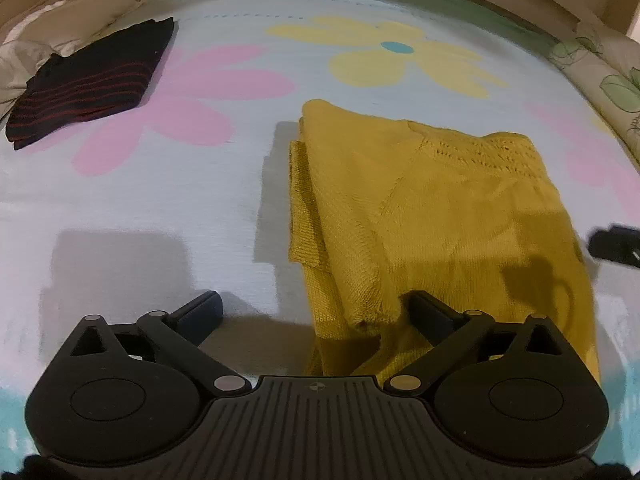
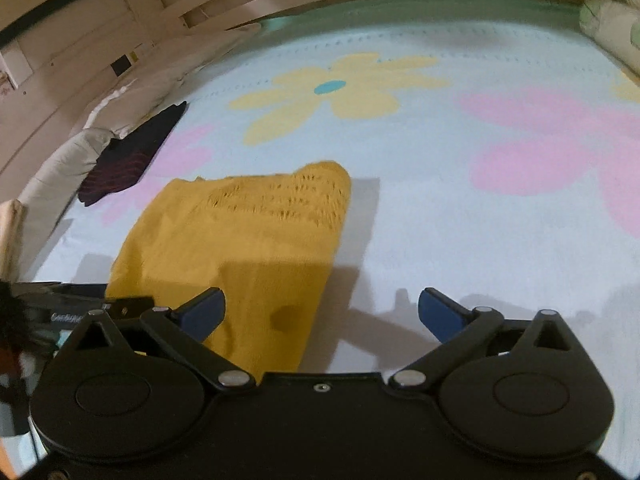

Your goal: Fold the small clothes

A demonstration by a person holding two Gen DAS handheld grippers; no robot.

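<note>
Mustard knit sweater [image 1: 432, 208] lies folded on the flowered bed cover [image 1: 160, 208], toward 1 o'clock of the left gripper [image 1: 312, 312]. Both it and the right gripper [image 2: 322, 308] gape wide, empty. Striped dark garment [image 1: 88, 84] sits at 10 o'clock.

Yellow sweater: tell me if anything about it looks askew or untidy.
The yellow sweater lies folded on the flowered sheet, but unevenly: along its left side a ribbed edge sticks out past the top layer, and the near end is rumpled. The striped garment behind looks neater.
</note>
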